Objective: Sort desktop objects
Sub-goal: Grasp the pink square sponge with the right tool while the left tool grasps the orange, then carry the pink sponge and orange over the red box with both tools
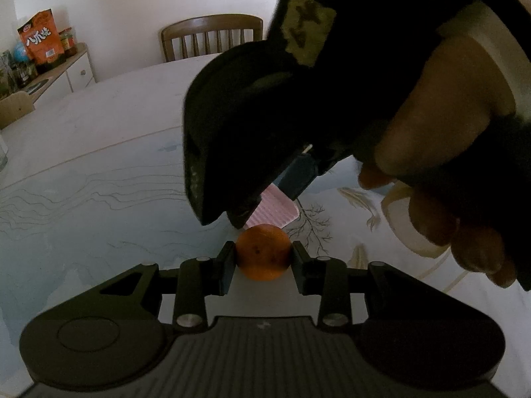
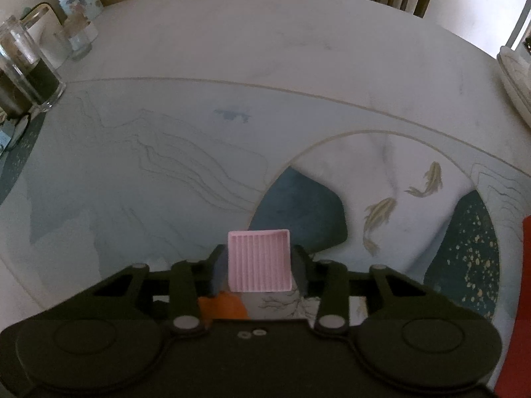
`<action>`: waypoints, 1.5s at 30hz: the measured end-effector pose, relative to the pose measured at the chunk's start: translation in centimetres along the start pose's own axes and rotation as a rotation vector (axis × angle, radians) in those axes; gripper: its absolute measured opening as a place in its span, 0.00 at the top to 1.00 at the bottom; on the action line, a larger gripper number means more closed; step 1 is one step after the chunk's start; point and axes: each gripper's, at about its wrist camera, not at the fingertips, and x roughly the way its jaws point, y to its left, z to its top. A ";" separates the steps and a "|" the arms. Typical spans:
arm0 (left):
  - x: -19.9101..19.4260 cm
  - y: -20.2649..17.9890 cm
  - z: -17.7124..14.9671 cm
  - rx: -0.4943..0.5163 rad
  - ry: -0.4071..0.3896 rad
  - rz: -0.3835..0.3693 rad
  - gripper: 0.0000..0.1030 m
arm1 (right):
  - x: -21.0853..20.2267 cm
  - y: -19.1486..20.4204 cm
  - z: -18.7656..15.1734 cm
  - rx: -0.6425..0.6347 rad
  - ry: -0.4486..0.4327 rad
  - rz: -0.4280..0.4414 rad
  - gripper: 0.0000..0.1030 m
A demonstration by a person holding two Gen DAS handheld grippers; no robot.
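Note:
My left gripper (image 1: 263,258) is shut on a small orange (image 1: 263,252), held just above the table. My right gripper (image 2: 259,262) is shut on a pink ribbed square tray (image 2: 259,260), held above the patterned table mat (image 2: 166,172). In the left wrist view the right gripper (image 1: 252,212) and the hand holding it loom just above and beyond the orange, with the pink tray (image 1: 277,209) showing under it. In the right wrist view the orange (image 2: 225,305) shows just below the pink tray, partly hidden by the gripper body.
A round cream container (image 1: 405,229) sits at the right, partly behind the hand. Glass jars (image 2: 26,69) and cups stand at the table's far left. A wooden chair (image 1: 212,34) stands beyond the table. A red object (image 2: 524,298) is at the right edge.

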 end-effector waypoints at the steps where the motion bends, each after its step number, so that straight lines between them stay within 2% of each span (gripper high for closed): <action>1: 0.0 0.0 0.0 0.000 0.000 0.000 0.67 | 0.0 -0.2 0.0 0.009 -0.002 0.000 0.61; 14: -0.4 -0.7 1.0 0.004 -0.009 -0.005 0.67 | -3.9 -5.0 -1.8 0.124 -0.067 0.013 0.61; 22: -1.8 -2.7 2.6 0.022 -0.018 -0.054 0.67 | -6.9 -8.8 -3.5 0.173 -0.103 0.039 0.61; 33: -4.4 -7.0 5.7 0.048 -0.050 -0.104 0.67 | -12.2 -13.4 -6.5 0.188 -0.168 0.080 0.61; 45: -5.4 -12.3 8.8 0.076 -0.077 -0.149 0.67 | -16.8 -18.6 -9.6 0.206 -0.232 0.098 0.61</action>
